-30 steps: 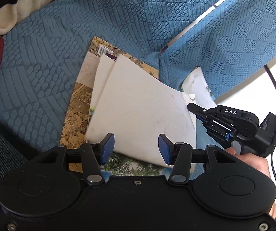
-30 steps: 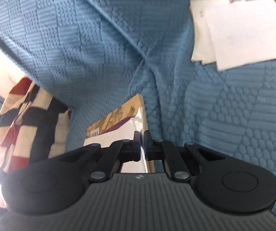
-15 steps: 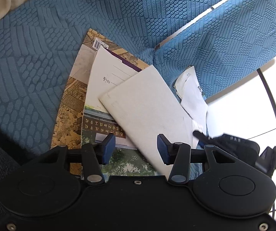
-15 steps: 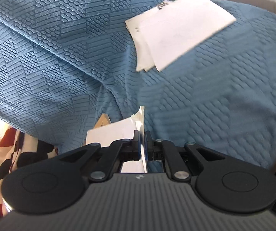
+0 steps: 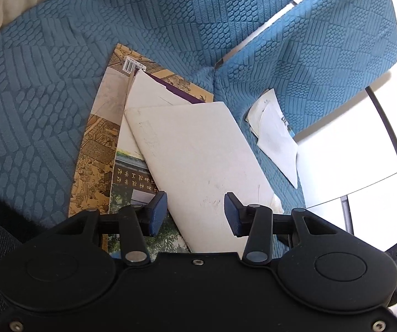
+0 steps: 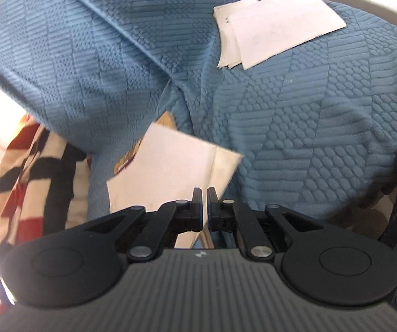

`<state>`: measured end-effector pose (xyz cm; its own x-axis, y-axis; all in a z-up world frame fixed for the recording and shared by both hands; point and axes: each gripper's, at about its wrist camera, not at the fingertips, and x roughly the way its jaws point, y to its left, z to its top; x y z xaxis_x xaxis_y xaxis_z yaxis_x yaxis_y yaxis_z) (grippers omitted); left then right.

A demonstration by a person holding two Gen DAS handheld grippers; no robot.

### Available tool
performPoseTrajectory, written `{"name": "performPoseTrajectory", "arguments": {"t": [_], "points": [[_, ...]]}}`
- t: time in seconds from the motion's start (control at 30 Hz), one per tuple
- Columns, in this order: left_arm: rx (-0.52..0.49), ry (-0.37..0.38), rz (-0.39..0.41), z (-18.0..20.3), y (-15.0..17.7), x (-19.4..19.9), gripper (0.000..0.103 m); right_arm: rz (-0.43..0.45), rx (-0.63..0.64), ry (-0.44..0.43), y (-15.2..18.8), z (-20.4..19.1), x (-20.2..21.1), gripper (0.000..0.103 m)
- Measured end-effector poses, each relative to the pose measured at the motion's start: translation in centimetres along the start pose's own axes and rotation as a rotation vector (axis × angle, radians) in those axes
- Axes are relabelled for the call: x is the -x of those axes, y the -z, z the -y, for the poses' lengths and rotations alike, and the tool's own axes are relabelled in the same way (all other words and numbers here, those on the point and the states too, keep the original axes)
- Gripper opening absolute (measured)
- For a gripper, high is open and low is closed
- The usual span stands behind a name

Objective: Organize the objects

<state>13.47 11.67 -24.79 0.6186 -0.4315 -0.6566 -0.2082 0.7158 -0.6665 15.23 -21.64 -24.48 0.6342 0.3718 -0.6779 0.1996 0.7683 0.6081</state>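
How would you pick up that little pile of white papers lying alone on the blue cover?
Probably by a free corner or edge of the small paper stack. It lies flat on the soft blue cover, so I'd slide one finger under the fanned lower-left corner, coming in low from that side, and pinch all the sheets together.
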Motion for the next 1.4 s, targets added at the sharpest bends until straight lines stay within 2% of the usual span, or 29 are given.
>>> {"name": "performPoseTrajectory", "arguments": {"t": [0.13, 0.3, 0.33, 0.4, 0.43, 0.47, 0.7, 0.87, 0.93, 1.23, 1.3, 1.33, 1.4], "points": [[0.021, 0.006, 0.007, -0.3, -0.2, 0.0, 0.042, -0.041, 0.052, -0.016, 1.0, -0.6, -0.1, 0.006], [0.032, 0.004, 0.011, -0.5, -0.2, 0.1, 0.042, 0.012, 0.148, 0.031, -0.1, -1.4, 0.4, 0.009], [0.027, 0.000, 0.009, -0.4, -0.2, 0.0, 0.042, 0.023, 0.164, 0.046, -0.7, -1.5, 0.4, 0.012], [0.018, -0.007, 0.010, -0.1, -0.2, -0.1, 0.042, 0.047, 0.184, 0.068, -1.9, -1.4, 0.3, 0.032], [0.014, -0.008, 0.009, 0.0, -0.2, -0.1, 0.042, 0.059, 0.194, 0.067, -2.5, -1.3, 0.2, 0.052], [0.010, -0.009, 0.009, 0.0, -0.1, -0.1, 0.042, 0.068, 0.203, 0.063, -3.0, -1.3, 0.1, 0.058], [-0.012, -0.027, -0.004, 0.6, 0.4, 0.0, 0.042, -0.001, 0.361, 0.036, -5.5, -2.2, -3.0, 0.058], [-0.044, -0.042, -0.004, 1.0, 0.7, -0.2, 0.042, -0.081, 0.503, 0.032, -5.0, -3.3, -5.6, 0.056], [-0.038, -0.038, -0.002, 0.8, 0.8, -0.1, 0.042, -0.109, 0.514, 0.041, -4.6, -3.3, -6.1, 0.055], [-0.015, -0.029, 0.006, 0.6, 0.9, -0.2, 0.045, -0.105, 0.470, 0.031, -4.4, -1.9, -3.9, 0.027], [-0.011, -0.046, 0.028, 0.6, 0.9, -0.1, 0.047, -0.109, 0.453, 0.006, -4.4, -1.4, -3.4, 0.021], [-0.010, -0.051, 0.034, 0.7, 0.9, 0.0, 0.047, -0.113, 0.438, -0.009, -4.4, -1.1, -3.1, 0.014], [0.004, -0.055, 0.040, 0.6, 0.7, 0.0, 0.047, -0.122, 0.403, -0.044, -4.3, -0.5, -2.6, 0.009]]}}
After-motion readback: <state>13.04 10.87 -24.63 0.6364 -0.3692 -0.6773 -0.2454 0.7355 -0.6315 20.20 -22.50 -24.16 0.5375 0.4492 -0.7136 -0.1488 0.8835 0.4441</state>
